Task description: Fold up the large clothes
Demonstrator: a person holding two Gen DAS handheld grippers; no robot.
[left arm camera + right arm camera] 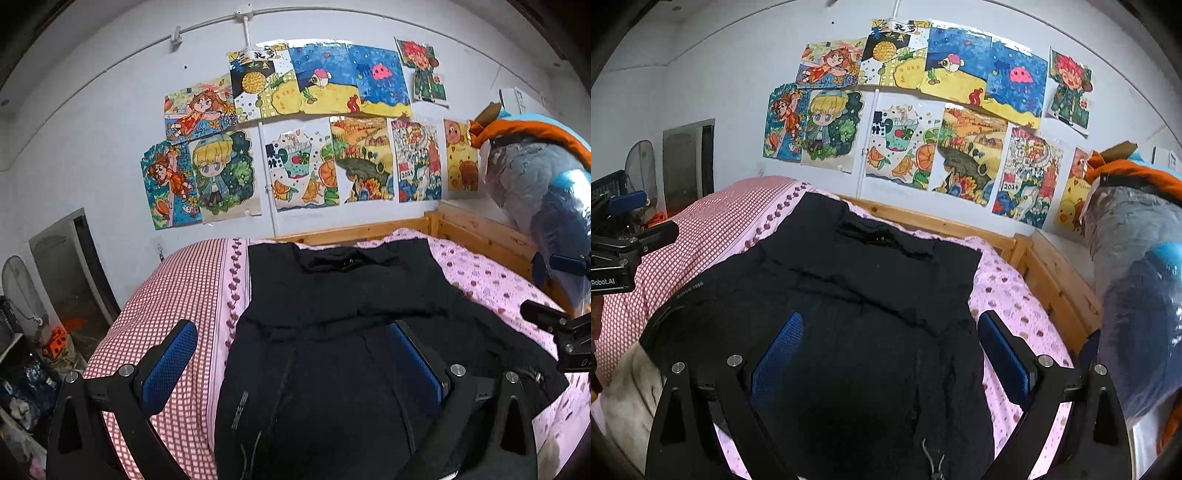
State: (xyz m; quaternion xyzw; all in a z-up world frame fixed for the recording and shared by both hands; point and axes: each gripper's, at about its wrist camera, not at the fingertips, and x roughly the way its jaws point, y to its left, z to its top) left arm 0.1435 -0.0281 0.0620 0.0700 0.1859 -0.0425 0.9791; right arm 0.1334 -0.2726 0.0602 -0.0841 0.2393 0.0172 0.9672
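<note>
A large black jacket (340,295) lies spread on the bed, collar toward the wall; the right wrist view shows the same jacket (871,295) with a drawcord at its near hem. My left gripper (295,347) hovers open above the jacket's left side, blue pads wide apart, nothing between them. My right gripper (890,343) is also open, over the jacket's right half, its right pad above the pink sheet. The other gripper's black body shows at the right edge of the left wrist view and at the left edge of the right wrist view.
The bed has a red-checked cover (177,295) on the left and a pink dotted sheet (1012,295), inside a wooden frame (1056,280). Plastic-wrapped bedding (1137,280) is stacked at the right. Drawings cover the wall (110,155). Clutter and a doorway (70,273) lie left.
</note>
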